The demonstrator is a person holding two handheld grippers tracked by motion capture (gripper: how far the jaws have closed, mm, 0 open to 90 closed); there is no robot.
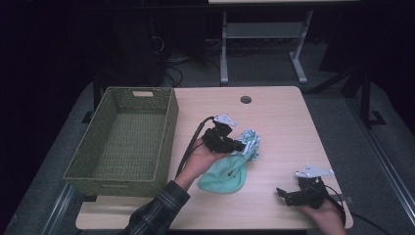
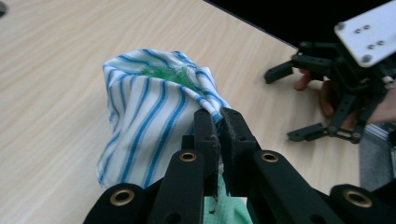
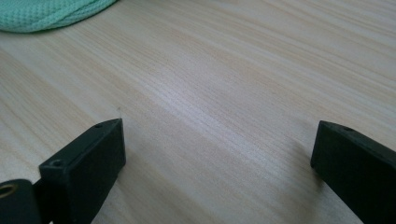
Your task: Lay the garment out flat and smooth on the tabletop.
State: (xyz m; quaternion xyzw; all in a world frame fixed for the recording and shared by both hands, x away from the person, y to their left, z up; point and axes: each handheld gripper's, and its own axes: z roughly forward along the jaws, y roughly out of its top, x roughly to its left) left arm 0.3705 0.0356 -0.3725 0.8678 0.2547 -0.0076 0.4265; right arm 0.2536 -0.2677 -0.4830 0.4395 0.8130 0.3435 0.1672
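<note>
Right now my left tongs [image 2: 218, 114] are pinching the edge of the blue-striped white cloth [image 2: 144, 112], which is bunched up over the middle of the counter [image 1: 279, 112], just right of the green woven basket [image 1: 125, 142]. Below it a mint-green mesh cloth [image 1: 222, 176] hangs down and touches the counter on the near side. My right tongs [image 3: 217, 154] are spread wide with nothing between them, near the right front corner, well apart from the cloths.
</note>
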